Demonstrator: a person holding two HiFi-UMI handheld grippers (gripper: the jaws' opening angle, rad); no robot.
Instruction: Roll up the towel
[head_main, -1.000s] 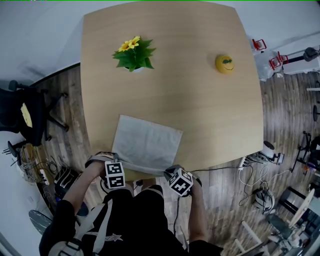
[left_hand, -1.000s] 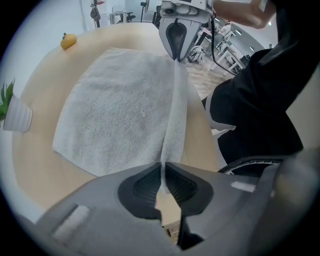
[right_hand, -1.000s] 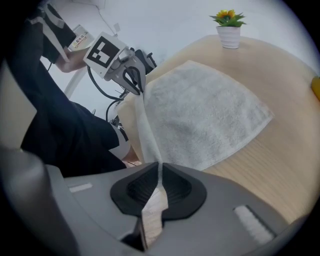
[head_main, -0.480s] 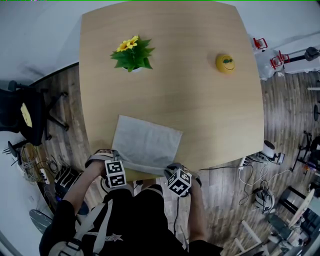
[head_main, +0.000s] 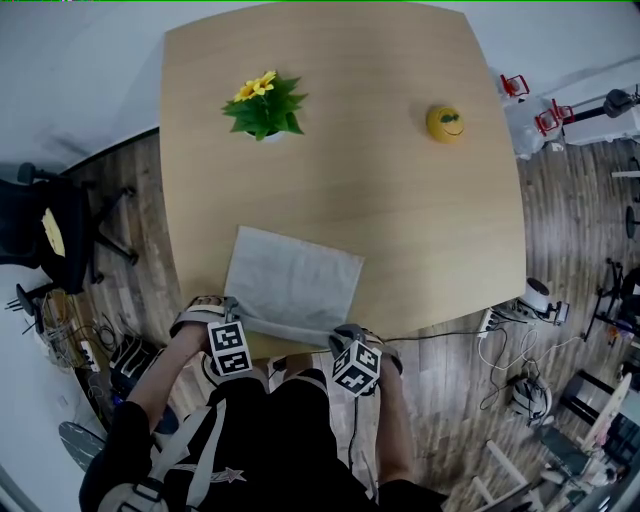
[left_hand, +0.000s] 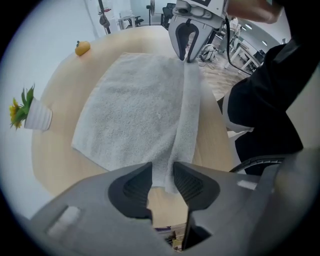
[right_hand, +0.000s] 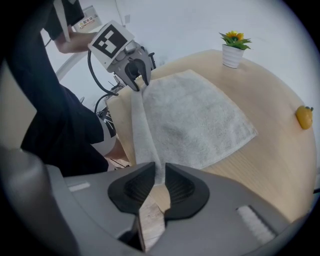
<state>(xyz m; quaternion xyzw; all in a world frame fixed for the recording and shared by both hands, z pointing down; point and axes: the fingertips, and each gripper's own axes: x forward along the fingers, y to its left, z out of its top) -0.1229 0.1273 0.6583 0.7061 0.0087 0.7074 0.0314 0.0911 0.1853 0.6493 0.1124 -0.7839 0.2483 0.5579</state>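
At near edge of table (head_main: 400, 200), towel (head_main: 295, 283) lies flat, near hem folded into narrow strip, unmoved since second ago. My left gripper (left_hand: 161, 180), jaws just opened wide, straddles one strip end; right gripper (right_hand: 161, 182), jaws just eased narrowly apart, straddles other.

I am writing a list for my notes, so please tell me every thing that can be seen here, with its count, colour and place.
table: one, light wood, centre
towel: one, light grey, at the table's near edge, near edge folded over
potted plant: one, yellow flowers, green leaves, white pot, far left of table
round toy: one, yellow, far right of table
chair: one, black, on floor at left
left gripper: grey, jaws just been opening, towel's fold between them
right gripper: grey, jaws just been opening, fold between them
person: one, black clothes, at near edge
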